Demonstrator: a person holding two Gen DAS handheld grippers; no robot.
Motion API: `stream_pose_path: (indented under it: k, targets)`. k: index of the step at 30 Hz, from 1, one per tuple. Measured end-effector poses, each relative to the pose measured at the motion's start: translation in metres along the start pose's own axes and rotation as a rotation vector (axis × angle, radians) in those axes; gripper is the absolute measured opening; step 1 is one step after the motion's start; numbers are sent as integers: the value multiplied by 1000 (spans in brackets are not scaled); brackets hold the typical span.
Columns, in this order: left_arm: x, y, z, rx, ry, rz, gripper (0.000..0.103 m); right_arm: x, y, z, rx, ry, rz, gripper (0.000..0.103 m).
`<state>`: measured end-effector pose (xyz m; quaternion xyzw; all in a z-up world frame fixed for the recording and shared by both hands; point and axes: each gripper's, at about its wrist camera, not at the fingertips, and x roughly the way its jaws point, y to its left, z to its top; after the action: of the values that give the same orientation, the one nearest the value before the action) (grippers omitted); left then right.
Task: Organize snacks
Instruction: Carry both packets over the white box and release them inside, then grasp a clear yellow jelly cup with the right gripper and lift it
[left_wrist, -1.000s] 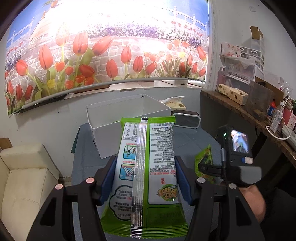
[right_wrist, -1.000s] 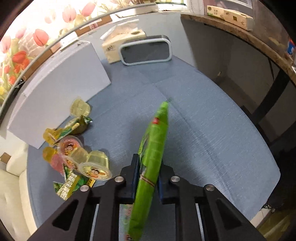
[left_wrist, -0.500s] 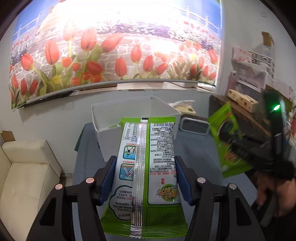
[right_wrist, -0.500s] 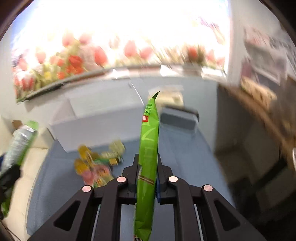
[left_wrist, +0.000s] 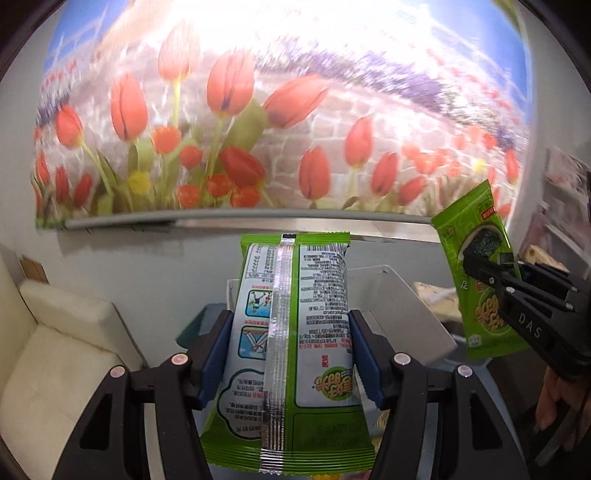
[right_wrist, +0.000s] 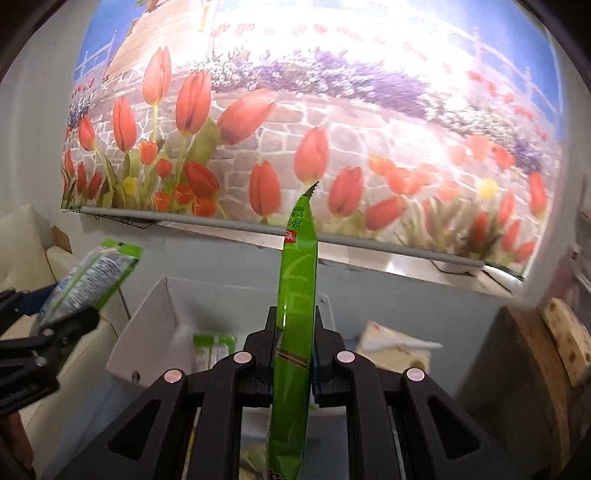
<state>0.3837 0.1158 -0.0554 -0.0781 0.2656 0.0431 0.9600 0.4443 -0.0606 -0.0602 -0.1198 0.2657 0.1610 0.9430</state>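
My left gripper (left_wrist: 291, 343) is shut on a green snack packet (left_wrist: 291, 332), back side up, held in the air in front of the white box (left_wrist: 402, 314). My right gripper (right_wrist: 293, 347) is shut on a second green snack packet (right_wrist: 297, 295), seen edge-on, held above the open white box (right_wrist: 147, 332). A green packet (right_wrist: 214, 347) lies inside the box. The right gripper and its packet (left_wrist: 480, 280) show at the right of the left wrist view. The left gripper with its packet (right_wrist: 88, 284) shows at the left of the right wrist view.
A tulip poster (left_wrist: 258, 129) covers the wall behind the box. A cream sofa (left_wrist: 55, 362) stands at the left. A tissue pack (right_wrist: 395, 350) lies right of the box. A wooden shelf (right_wrist: 561, 339) runs along the right.
Both grippers have risen and moved toward the white box with their packets. The right gripper swung up from over the table and now points at the wall above the box.
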Motion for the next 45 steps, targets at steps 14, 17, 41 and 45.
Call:
stream_pose_path:
  k: [14,17,41,45]
  targets:
    - [81,14,0,-24,84,61,103,74,-20,-8,10,103,-24,103]
    - [75,14,-3,-4,81,84,103,68,-27,-11,38,100,-12,103]
    - [-97,-17,-134,50,24,28,103,-16,-12,-159,142,209,183,103]
    - [-108,-20,-155,38,50,6,103,12,-4,-165,145,242,188,103]
